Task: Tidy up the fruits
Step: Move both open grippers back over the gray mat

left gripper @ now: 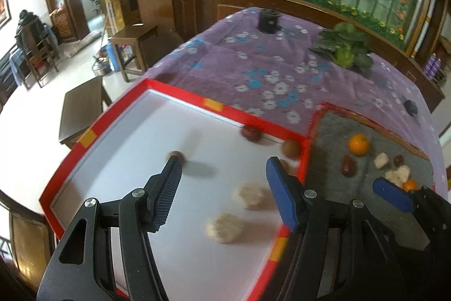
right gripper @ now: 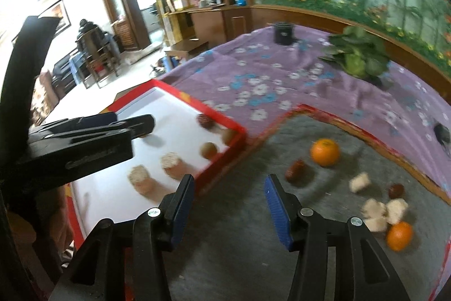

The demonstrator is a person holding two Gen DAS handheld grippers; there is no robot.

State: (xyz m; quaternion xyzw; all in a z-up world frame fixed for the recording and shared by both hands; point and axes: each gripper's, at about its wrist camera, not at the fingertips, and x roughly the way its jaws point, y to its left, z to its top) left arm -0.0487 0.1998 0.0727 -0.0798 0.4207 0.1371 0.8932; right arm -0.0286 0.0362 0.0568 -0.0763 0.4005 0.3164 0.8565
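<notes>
A red-rimmed white tray (left gripper: 174, 92) (right gripper: 225, 120) holds two pale corn pieces (left gripper: 225, 227) (right gripper: 169, 161), a dark red fruit (left gripper: 251, 133) (right gripper: 205, 120) and brown round fruits (left gripper: 290, 148) (right gripper: 209, 150). My left gripper (left gripper: 222, 177) is open and empty above the tray; it also shows in the right wrist view (right gripper: 141, 126). A grey mat (right gripper: 253, 244) (left gripper: 332, 154) carries two oranges (right gripper: 324, 152) (right gripper: 399, 236), dark red dates (right gripper: 294, 170) and pale corn pieces (right gripper: 386, 209). My right gripper (right gripper: 229, 179) is open and empty above the mat.
A purple floral cloth (left gripper: 267, 66) covers the table. A leafy plant (left gripper: 346, 47) and a black cup (left gripper: 269, 21) stand at the far side. A small dark object (right gripper: 441, 133) lies right of the mat. Wooden stools (left gripper: 81, 109) stand left of the table.
</notes>
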